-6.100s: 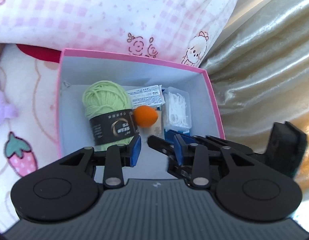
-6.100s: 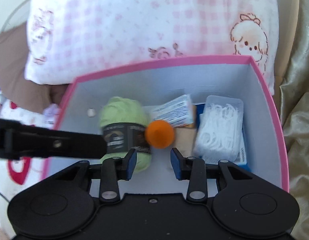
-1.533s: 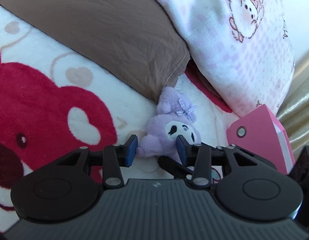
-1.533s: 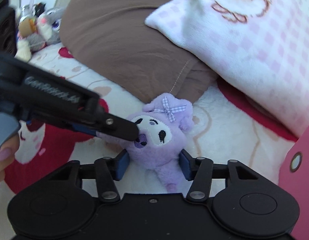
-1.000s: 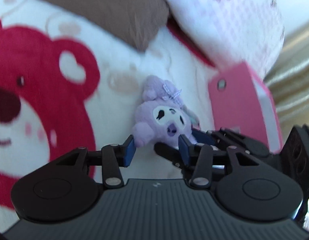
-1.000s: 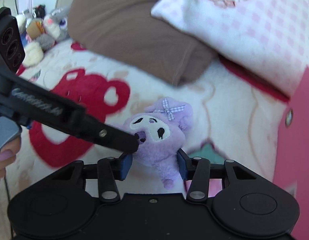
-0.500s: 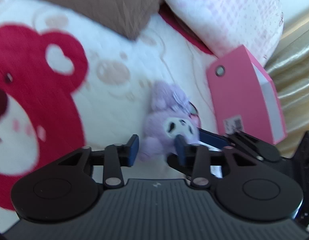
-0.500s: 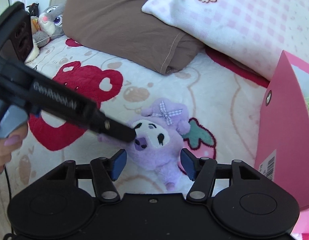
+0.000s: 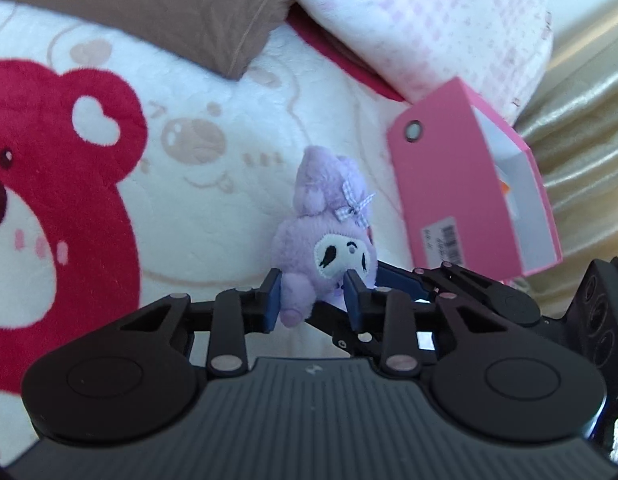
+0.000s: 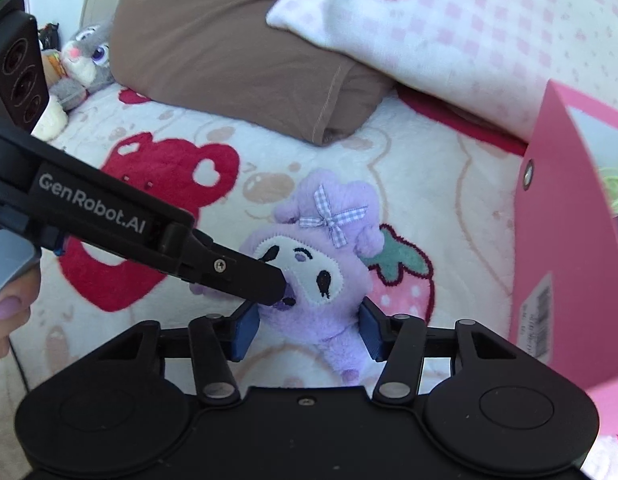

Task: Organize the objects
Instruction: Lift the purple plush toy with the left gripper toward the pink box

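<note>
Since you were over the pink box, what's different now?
Both grippers left the pink box and came to the purple plush toy on the blanket. The left gripper has just been closing and now pinches the toy; the right gripper has been closing with the toy between its jaws, grip unclear. The box stayed put.

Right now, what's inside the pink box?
In the pink box, the right wrist view shows only a sliver of light green yarn past the rim. The box wall hides the rest.
</note>
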A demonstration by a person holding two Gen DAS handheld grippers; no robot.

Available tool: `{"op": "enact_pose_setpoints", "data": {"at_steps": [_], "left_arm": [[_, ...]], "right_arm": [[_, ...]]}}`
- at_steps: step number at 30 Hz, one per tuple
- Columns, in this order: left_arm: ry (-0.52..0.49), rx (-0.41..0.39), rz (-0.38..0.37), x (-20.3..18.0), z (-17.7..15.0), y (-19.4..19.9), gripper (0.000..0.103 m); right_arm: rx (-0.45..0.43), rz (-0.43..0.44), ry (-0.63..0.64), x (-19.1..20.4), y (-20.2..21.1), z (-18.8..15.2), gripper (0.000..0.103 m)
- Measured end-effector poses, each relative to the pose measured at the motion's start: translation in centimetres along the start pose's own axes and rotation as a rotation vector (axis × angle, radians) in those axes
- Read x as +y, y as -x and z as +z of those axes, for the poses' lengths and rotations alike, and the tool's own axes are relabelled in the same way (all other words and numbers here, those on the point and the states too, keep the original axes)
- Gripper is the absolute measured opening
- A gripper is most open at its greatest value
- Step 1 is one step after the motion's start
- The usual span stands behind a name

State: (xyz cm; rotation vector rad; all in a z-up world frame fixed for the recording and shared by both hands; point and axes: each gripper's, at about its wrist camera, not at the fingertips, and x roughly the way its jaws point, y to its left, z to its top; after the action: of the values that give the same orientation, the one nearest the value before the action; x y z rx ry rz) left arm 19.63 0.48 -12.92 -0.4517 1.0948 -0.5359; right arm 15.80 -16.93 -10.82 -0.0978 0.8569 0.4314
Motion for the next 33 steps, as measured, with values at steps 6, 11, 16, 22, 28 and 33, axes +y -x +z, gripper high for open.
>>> {"op": "enact_pose_setpoints", "data": {"at_steps": [6, 11, 16, 22, 28, 33], "left_arm": [[-0.027, 0.016, 0.014, -3.1, -1.8, 3.2, 0.030], [-0.045, 0.011, 0.011, -5.8, -4.3, 5.9, 0.030], [-0.112, -0.029, 0.035, -9.6, -6.2, 9.3, 0.030], [-0.179, -0.076, 0.017, -14.1, -6.4, 11.8, 0.030], [-0.264, -0.069, 0.009, -18.8, -4.7, 11.0, 0.032], [-0.306, -0.052, -0.023, -22.1, -3.5, 9.1, 0.034]], "right_arm": [[0.000, 0.021, 0.027, 1.0, 4.5, -0.1, 0.058], [0.031, 0.029, 0.080, 1.9, 8.4, -0.4, 0.059], [-0.018, 0.035, 0.115, 2.5, 12.8, -1.2, 0.059], [-0.083, 0.026, 0.097, 1.4, 17.8, -0.8, 0.059], [-0.121, -0.017, 0.066, -1.3, 21.0, -0.2, 0.059], [-0.183, -0.106, 0.060, -3.1, 22.7, -0.3, 0.059]]}}
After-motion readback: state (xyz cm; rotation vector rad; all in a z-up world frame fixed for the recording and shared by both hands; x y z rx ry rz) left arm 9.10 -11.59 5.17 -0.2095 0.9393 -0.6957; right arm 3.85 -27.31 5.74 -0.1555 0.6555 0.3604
